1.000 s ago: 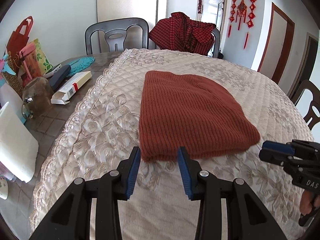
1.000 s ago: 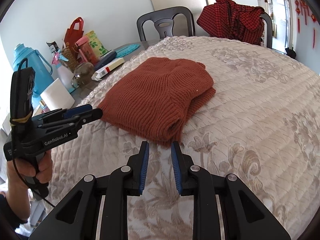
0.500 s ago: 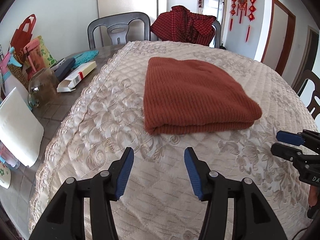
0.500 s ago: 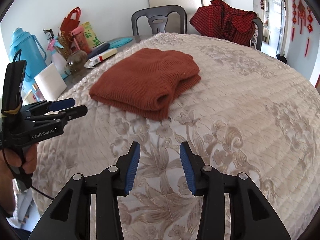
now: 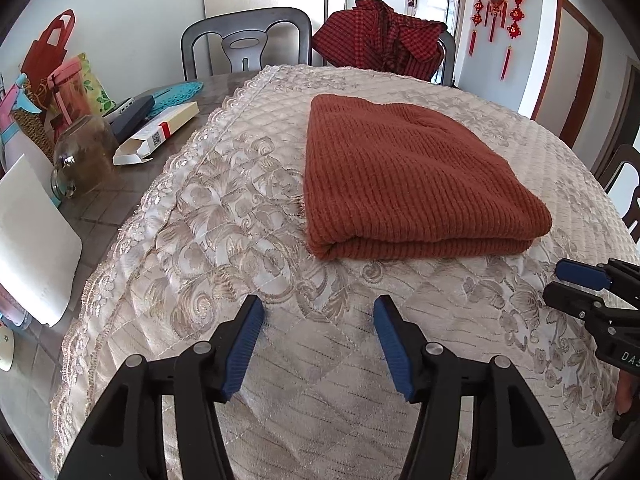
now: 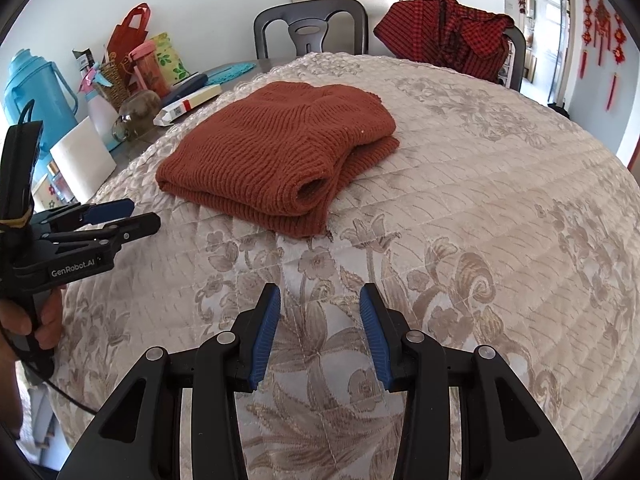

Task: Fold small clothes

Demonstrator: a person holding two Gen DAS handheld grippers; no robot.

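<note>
A rust-brown knitted sweater (image 5: 404, 176) lies folded into a thick rectangle on the quilted beige tablecloth (image 5: 248, 208); it also shows in the right wrist view (image 6: 280, 156). My left gripper (image 5: 318, 312) is open and empty, hovering over the cloth in front of the sweater, apart from it. My right gripper (image 6: 320, 300) is open and empty, also short of the sweater. Each gripper shows at the edge of the other's view: the right one (image 5: 576, 286) at the right, the left one (image 6: 128, 216) at the left.
At the table's left edge stand a glass jar (image 5: 80, 156), a white box (image 5: 160, 132), a paper roll (image 5: 32, 240), bags and a blue jug (image 6: 32, 96). Grey chairs (image 5: 244, 40) stand behind; a red checked garment (image 5: 384, 40) hangs on one.
Both grippers have let go of the sweater's near edge, opened wide and drawn back toward me. The sweater lies still, folded.
</note>
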